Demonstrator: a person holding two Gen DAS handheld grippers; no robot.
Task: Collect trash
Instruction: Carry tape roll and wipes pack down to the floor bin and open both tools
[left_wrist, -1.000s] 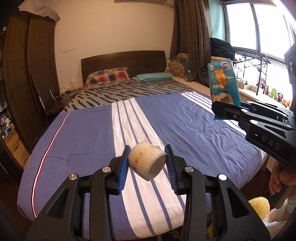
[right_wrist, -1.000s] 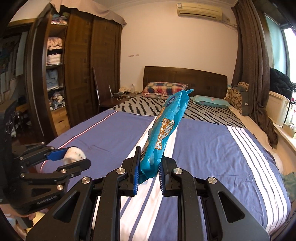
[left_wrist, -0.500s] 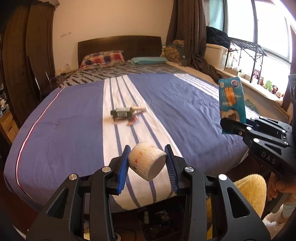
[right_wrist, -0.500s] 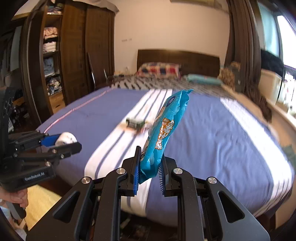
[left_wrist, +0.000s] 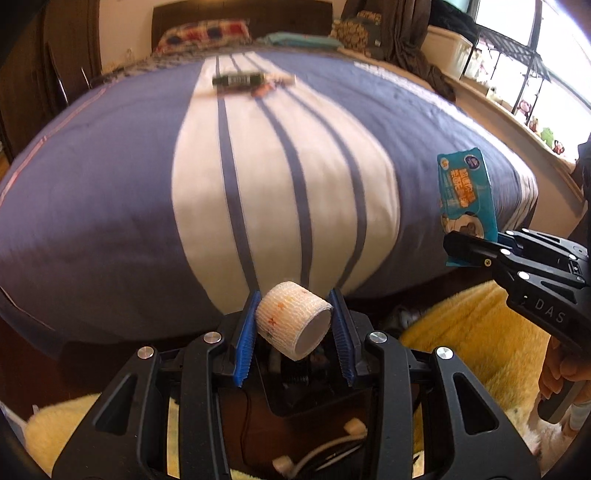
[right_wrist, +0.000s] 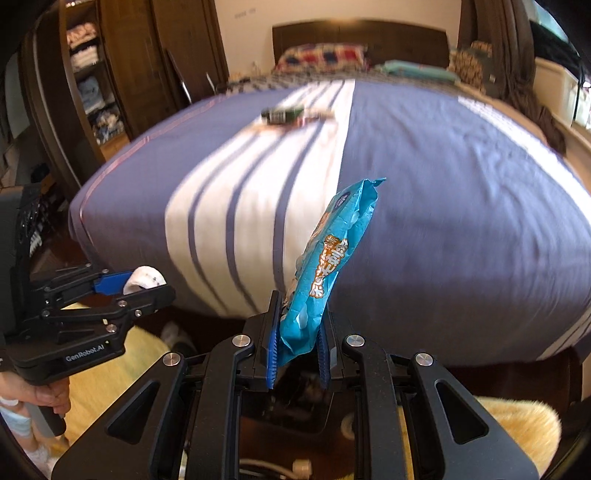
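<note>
The left gripper (left_wrist: 295, 332) clamps a white bandage roll (left_wrist: 293, 319) between its blue pads (left_wrist: 243, 339), the roll lying tilted with one flat end toward the camera. It hangs just off the foot edge of the bed (left_wrist: 110, 206), above a dark bin (left_wrist: 314, 391) on the floor whose contents are too dim to make out. A yellow fluffy rug (left_wrist: 476, 347) lies on the floor to the right of the bin.

The right gripper (right_wrist: 295, 347) is closed tight on the bottom edge of a blue snack packet (right_wrist: 325, 266), which stands upright from its jaws and leans slightly to the right. This gripper also sits just off the foot edge of the bed. In the left wrist view the same packet (left_wrist: 465, 206) rises from the other gripper at the right; a hand (left_wrist: 561, 373) grips that handle.

Farther off, on the white striped band running up the middle of the blue bedcover, a small dark green bottle (left_wrist: 238, 79) lies on its side, with a reddish wrapper (left_wrist: 264, 88) just beside it; both are blurred. At the head edge sit a plaid pillow (left_wrist: 201, 35) and a teal pillow (left_wrist: 295, 38) against the dark headboard (right_wrist: 358, 38).
</note>
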